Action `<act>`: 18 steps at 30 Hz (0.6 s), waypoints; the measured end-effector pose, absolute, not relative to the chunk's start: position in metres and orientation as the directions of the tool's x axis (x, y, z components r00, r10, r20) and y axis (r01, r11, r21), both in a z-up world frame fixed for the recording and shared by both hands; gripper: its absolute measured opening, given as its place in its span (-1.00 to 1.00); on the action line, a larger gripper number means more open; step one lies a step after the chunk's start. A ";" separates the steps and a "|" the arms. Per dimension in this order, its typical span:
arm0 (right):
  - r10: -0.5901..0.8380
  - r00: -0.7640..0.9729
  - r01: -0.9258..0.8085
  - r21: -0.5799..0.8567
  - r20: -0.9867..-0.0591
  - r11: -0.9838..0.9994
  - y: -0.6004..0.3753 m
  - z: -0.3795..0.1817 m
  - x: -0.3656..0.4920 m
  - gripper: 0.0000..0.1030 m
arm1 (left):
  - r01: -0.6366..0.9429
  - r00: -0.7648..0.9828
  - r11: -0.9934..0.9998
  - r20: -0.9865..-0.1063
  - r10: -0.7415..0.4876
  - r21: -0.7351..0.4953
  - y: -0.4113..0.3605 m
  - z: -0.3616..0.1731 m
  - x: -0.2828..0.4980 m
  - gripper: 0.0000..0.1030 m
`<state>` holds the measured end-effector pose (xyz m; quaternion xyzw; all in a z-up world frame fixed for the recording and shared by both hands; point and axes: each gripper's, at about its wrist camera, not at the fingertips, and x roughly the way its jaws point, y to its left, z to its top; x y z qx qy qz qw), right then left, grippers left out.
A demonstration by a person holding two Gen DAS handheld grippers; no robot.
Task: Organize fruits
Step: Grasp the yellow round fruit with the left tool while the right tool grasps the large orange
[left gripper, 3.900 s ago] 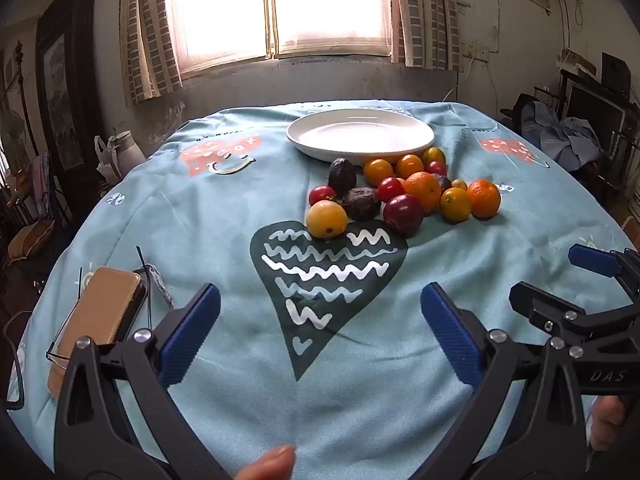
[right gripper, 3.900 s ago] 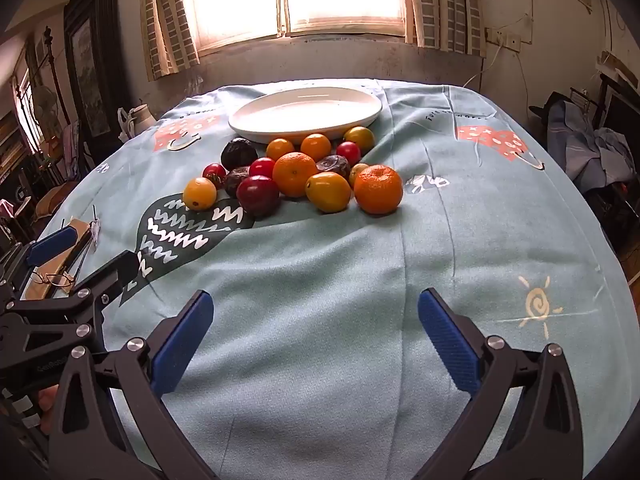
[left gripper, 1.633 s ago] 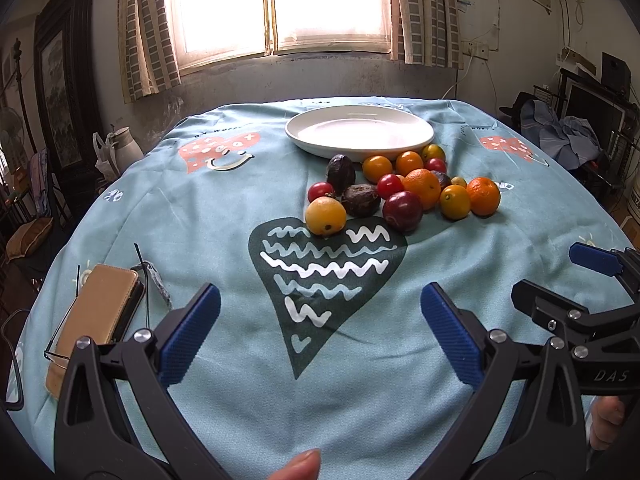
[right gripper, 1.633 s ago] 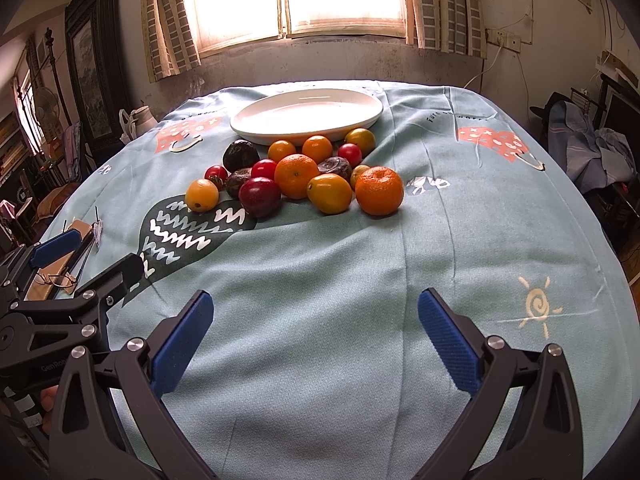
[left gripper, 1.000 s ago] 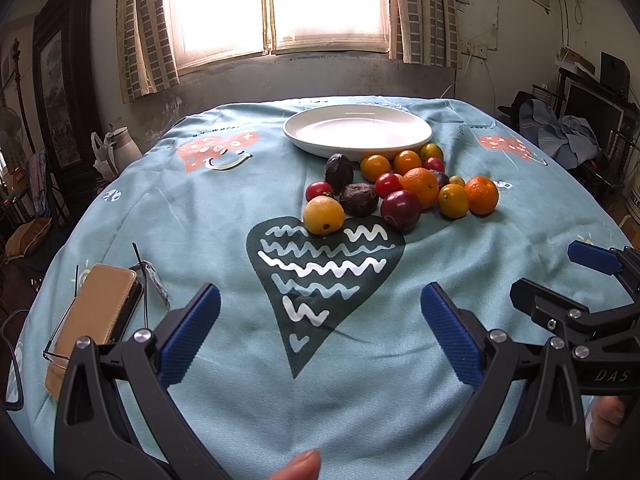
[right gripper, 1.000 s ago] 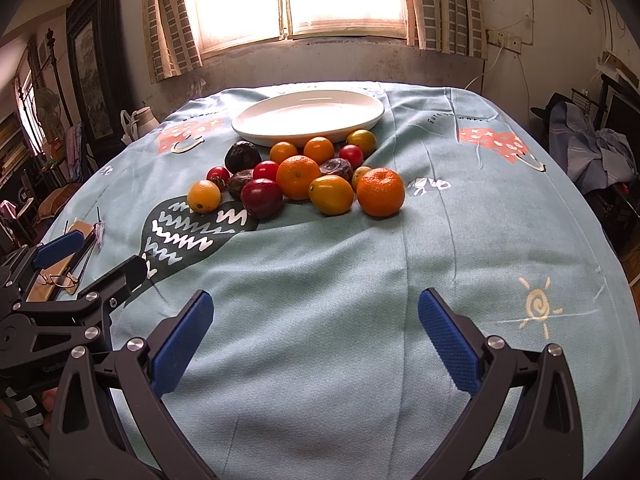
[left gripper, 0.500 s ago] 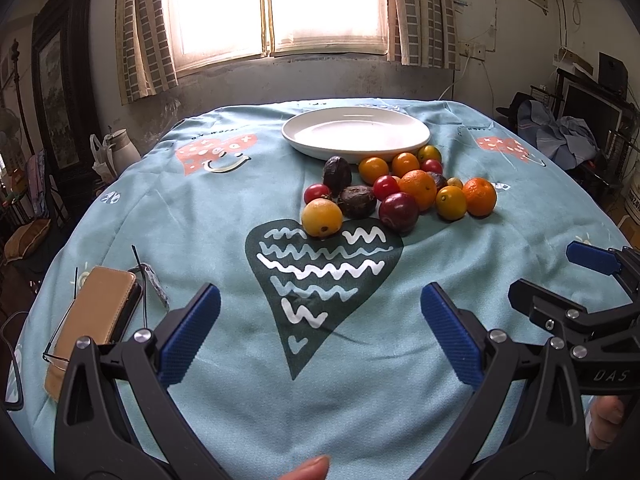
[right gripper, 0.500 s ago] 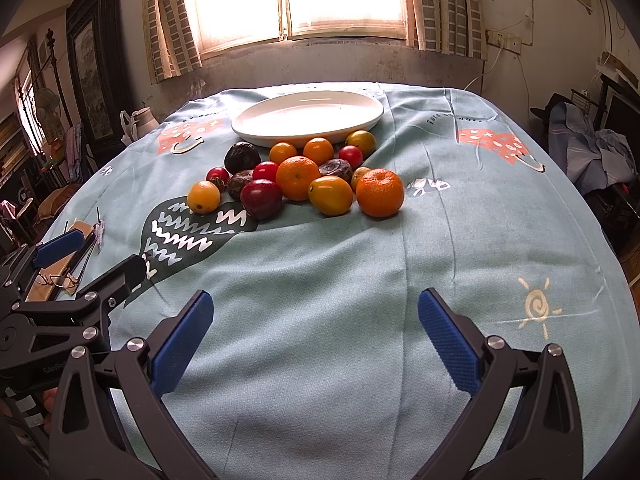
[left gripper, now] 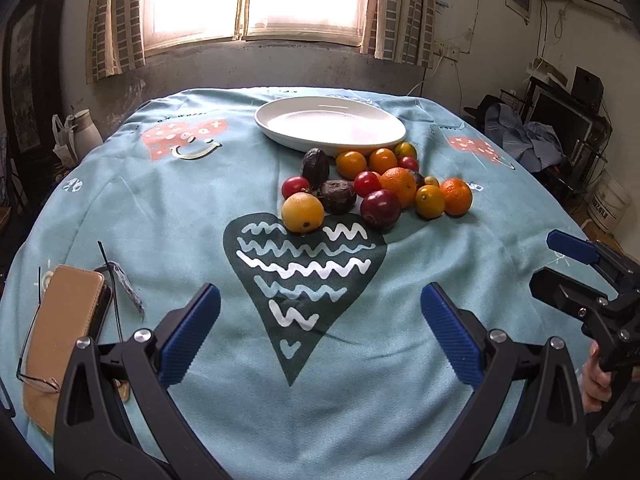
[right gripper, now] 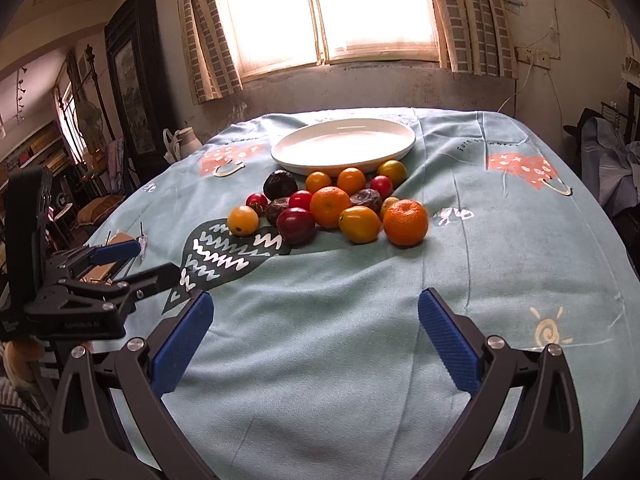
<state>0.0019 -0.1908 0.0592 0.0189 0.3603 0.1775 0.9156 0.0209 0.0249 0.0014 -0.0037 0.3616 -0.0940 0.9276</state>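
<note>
Both the left gripper (left gripper: 320,312) and right gripper (right gripper: 314,316) gaped wide, empty, well short of the loose round fruit pile (left gripper: 376,188) touching the empty white ceramic plate (left gripper: 332,124). Risk: nudged fruits would probably roll apart.

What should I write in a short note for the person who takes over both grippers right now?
Left gripper: open, holds nothing, hovers above the tablecloth's dark heart print.
Right gripper: open, holds nothing, hovers nearer the table's right side.
White plate: nothing on it, at the far side.
Fruit pile: on the cloth just before the plate; oranges, plums, small tomatoes, dark passion fruits.
Done: nothing moved onto the plate.
Left: likely to move every fruit onto the plate.
</note>
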 end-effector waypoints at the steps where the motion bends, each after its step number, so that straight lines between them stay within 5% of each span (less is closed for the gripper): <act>1: 0.330 0.664 -0.307 0.158 -0.671 0.939 -0.194 0.061 0.009 0.97 | 0.159 0.716 0.986 -0.682 -0.151 -0.051 0.027 0.005 0.028 0.96; 5: 0.275 0.672 -0.263 0.126 -0.688 0.957 -0.202 0.078 0.049 0.97 | 0.118 0.710 0.993 -0.699 -0.087 -0.004 0.030 0.019 0.066 0.96; 18: 0.308 0.576 -0.159 0.266 -0.757 0.951 -0.224 0.007 0.128 0.79 | 0.205 0.638 0.977 -0.747 -0.185 -0.066 0.014 -0.036 0.128 0.91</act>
